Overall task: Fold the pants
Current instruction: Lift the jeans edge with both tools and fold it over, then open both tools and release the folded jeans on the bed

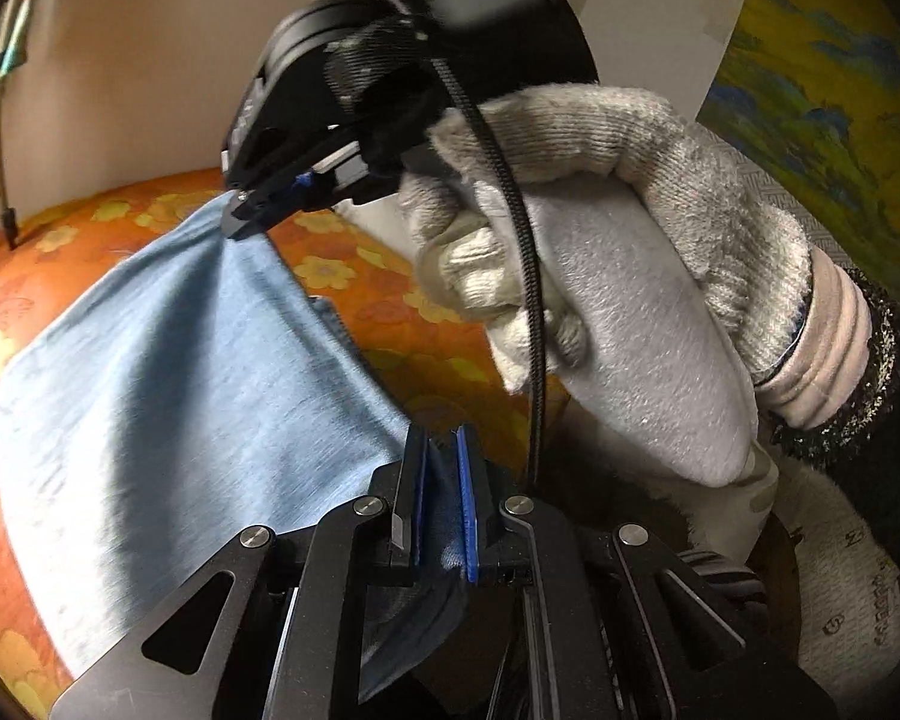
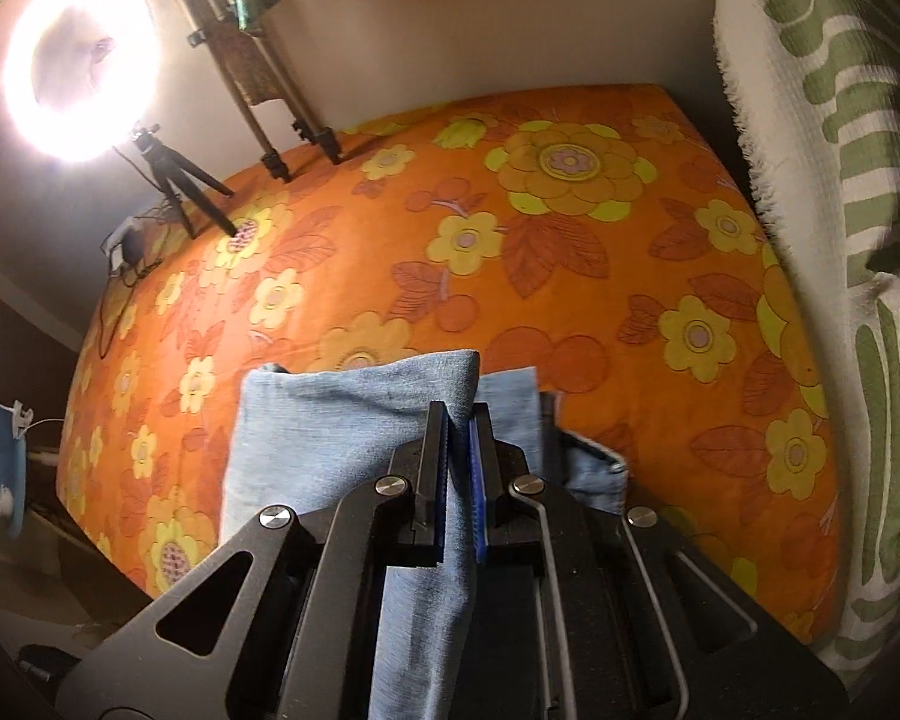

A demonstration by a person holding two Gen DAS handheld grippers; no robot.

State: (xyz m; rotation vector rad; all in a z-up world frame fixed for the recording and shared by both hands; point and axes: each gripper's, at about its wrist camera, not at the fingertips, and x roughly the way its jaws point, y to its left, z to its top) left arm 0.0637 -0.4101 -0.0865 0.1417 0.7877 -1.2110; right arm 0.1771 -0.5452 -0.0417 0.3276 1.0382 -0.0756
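Light blue denim pants (image 1: 168, 384) are lifted above an orange flowered bed sheet (image 1: 390, 300). My left gripper (image 1: 441, 438) is shut on an edge of the pants. In the left wrist view my right gripper (image 1: 243, 222), held by a gloved hand (image 1: 600, 192), pinches the pants at a farther point, so the cloth stretches between the two. In the right wrist view my right gripper (image 2: 459, 414) is shut on a fold of the pants (image 2: 354, 420), which hang over the sheet (image 2: 570, 270).
A bright ring light (image 2: 81, 66) on a small tripod (image 2: 174, 180) stands at the bed's far left corner, with larger tripod legs (image 2: 282, 138) beside it. A green and white striped cloth (image 2: 840, 240) hangs along the right side. A wall lies behind the bed.
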